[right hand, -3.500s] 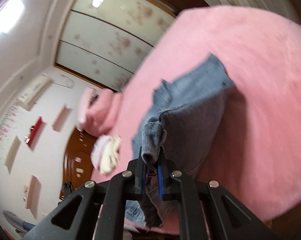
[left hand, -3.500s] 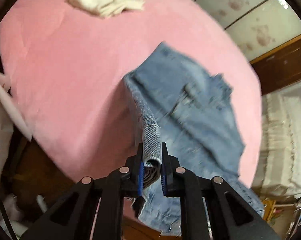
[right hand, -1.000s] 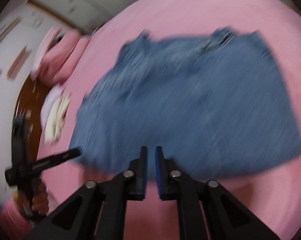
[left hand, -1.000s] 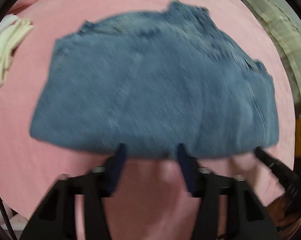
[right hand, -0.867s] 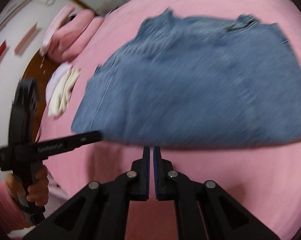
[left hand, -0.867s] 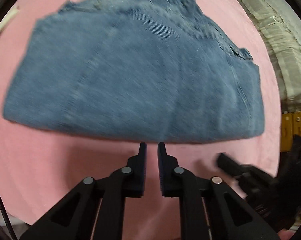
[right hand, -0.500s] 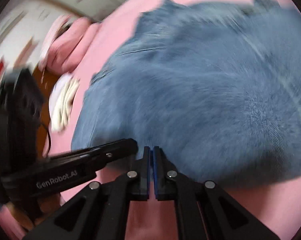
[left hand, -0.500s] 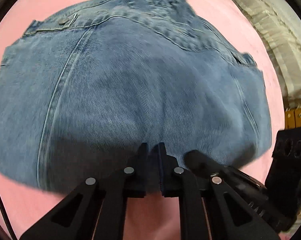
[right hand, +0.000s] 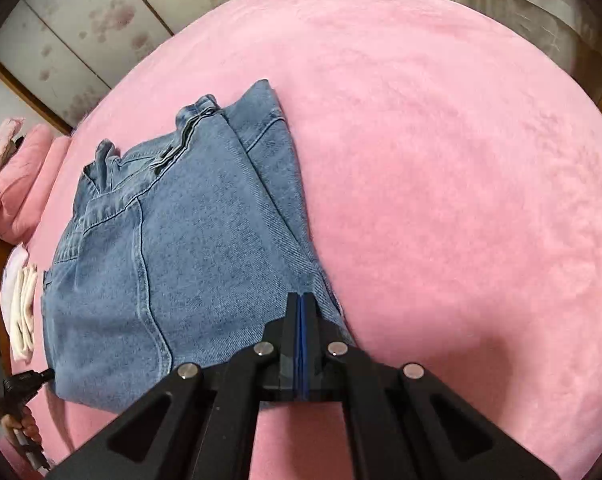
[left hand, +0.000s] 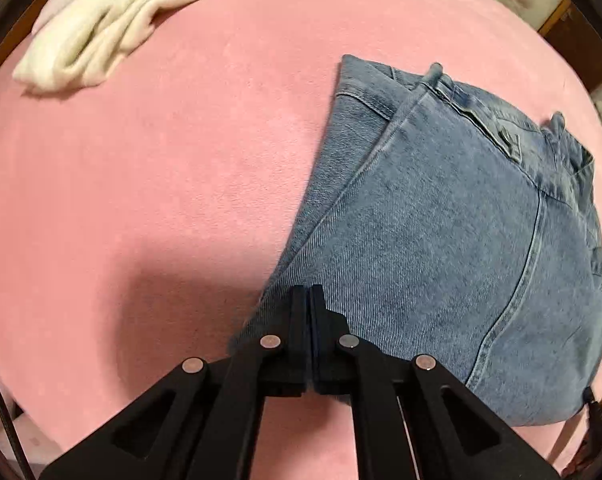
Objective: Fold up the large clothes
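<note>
Since 3.5 s ago: jeans (left hand: 441, 248) released, lying folded on bed (left hand: 141, 200) | left gripper (left hand: 311, 292) at left near corner; right gripper (right hand: 302, 298) at right near corner; both pressed together, empty | long axis runs left-right between them; neither nearer

Both views evenly lit, soft indoor light, no glare. Frames sharp; denim weave of the folded blue jeans (left hand: 441, 240) resolves clearly. Strong fisheye bowing with black vignette at the corners. Each black gripper casts a diffuse shadow on the pink plush bedspread (left hand: 141, 200), darkest beside the left gripper (left hand: 309, 292) and right gripper (right hand: 301, 298).
</note>
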Motion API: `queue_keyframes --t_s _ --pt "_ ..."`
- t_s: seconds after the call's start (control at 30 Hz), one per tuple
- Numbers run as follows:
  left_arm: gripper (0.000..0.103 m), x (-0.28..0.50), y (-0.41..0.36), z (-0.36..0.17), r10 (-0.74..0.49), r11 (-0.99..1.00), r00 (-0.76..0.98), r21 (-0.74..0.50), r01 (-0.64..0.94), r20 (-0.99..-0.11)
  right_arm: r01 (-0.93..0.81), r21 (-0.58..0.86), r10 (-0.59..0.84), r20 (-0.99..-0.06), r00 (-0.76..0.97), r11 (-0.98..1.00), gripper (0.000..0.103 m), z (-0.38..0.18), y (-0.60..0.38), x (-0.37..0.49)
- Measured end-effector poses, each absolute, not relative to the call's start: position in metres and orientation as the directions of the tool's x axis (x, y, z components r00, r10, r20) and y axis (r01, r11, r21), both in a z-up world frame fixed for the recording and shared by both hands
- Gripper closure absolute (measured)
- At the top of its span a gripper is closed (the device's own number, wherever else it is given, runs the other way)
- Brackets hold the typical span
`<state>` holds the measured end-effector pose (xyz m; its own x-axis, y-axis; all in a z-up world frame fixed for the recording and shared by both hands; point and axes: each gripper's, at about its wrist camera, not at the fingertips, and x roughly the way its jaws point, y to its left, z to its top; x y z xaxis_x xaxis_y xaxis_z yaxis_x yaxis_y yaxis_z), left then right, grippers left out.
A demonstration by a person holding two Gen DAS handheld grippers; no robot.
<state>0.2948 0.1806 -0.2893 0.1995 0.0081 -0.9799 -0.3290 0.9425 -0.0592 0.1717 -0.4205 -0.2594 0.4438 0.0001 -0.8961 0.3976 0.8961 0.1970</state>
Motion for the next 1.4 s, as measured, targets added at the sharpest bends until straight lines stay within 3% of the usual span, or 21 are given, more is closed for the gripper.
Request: queue_keyframes --t_s 0.1,0.2,0.3,0.43,0.63,0.83,0.97,1.0,1.13,1.17,1.3,1.4 --pt "0.097 0.294 0.135 -0.275 -0.091 0.96 0.207 -0.141 -0.243 -0.974 0.296 0.237 0.059 -0.861 0.505 0.925 0.101 -0.244 -0.385 0.175" --pt "0.096 0.286 0.076 -0.27 -0.265 0.949 0.176 -0.289 -0.125 -0.948 0.175 0.446 0.315 -0.813 0.489 0.878 0.101 -0.249 -0.328 0.174" --pt "0.096 0.279 0.014 -0.278 -0.349 0.936 0.112 -0.351 0.008 -0.93 0.098 0.532 0.452 -0.791 0.412 0.841 0.101 -0.27 -0.274 0.176" --pt "0.096 0.284 -0.032 -0.293 -0.389 0.921 0.099 -0.384 0.071 -0.916 0.022 0.487 0.441 -0.807 0.392 0.873 0.101 -0.28 -0.232 0.198" --pt "0.096 0.347 -0.058 -0.312 -0.424 0.905 0.192 -0.42 0.064 -0.885 0.084 0.576 0.484 -0.75 0.452 0.813 0.103 -0.302 -0.252 0.253" --pt "0.096 0.424 -0.056 -0.321 -0.394 0.909 0.305 -0.416 -0.008 -0.867 0.036 0.571 0.47 -0.707 0.528 0.82 0.103 -0.305 -0.259 0.308" --pt "0.101 0.429 -0.052 -0.326 -0.392 0.912 0.308 -0.41 0.006 -0.867 0.068 0.589 0.482 -0.716 0.505 0.805 0.103 -0.312 -0.259 0.342" --pt "0.102 0.425 -0.038 -0.321 -0.342 0.933 0.327 -0.36 0.005 -0.881 0.054 0.588 0.49 -0.718 0.495 0.807 0.103 -0.311 -0.261 0.346" --pt "0.102 0.426 0.034 -0.318 -0.264 0.936 0.399 -0.333 -0.113 -0.878 0.083 0.455 0.341 -0.764 0.548 0.886 0.103 -0.295 -0.311 0.34" --pt "0.102 0.428 0.054 -0.32 -0.306 0.911 0.4 -0.388 -0.141 -0.864 0.148 0.412 0.263 -0.78 0.568 0.899 0.103 -0.292 -0.337 0.331" --pt "0.102 0.437 0.122 -0.317 -0.087 0.922 0.421 -0.234 -0.31 -0.903 0.433 0.313 -0.005 -0.805 0.593 0.845 0.103 -0.277 -0.434 0.292" --pt "0.102 0.437 0.124 -0.31 -0.09 0.905 0.399 -0.243 -0.351 -0.913 0.511 0.268 -0.092 -0.814 0.574 0.817 0.103 -0.262 -0.438 0.289"
